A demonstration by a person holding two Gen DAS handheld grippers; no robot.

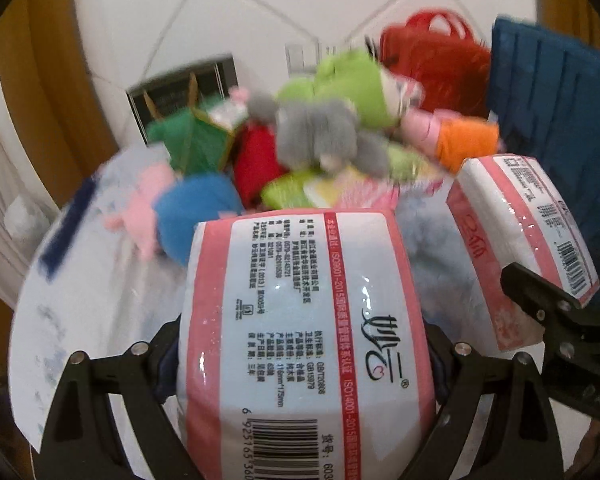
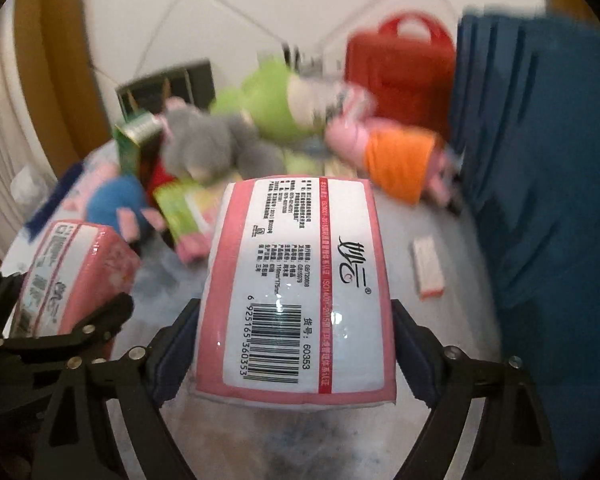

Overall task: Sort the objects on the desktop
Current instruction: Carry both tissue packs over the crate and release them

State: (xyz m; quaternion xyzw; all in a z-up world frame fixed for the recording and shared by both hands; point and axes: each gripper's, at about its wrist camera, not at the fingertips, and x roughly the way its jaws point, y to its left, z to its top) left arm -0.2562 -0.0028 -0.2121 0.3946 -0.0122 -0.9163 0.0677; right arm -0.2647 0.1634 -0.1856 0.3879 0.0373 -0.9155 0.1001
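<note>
My left gripper (image 1: 300,344) is shut on a pink and white tissue pack (image 1: 300,320), held above the table. My right gripper (image 2: 296,328) is shut on a second, matching tissue pack (image 2: 300,280). Each gripper shows in the other's view: the right one with its pack (image 1: 528,232) at the right of the left wrist view, the left one with its pack (image 2: 72,276) at the left of the right wrist view. Behind lies a pile of plush toys: a grey one (image 1: 324,136), a green one (image 1: 340,84), pink pigs in blue (image 1: 196,216) and orange (image 2: 396,160).
A blue crate (image 2: 540,160) stands at the right, a red bag (image 2: 400,72) behind it. A green box (image 1: 196,144) and green packets (image 2: 180,212) lie among the toys. A small white and red packet (image 2: 428,268) lies on the pale cloth (image 2: 440,320). The table's left edge (image 1: 64,232) is close.
</note>
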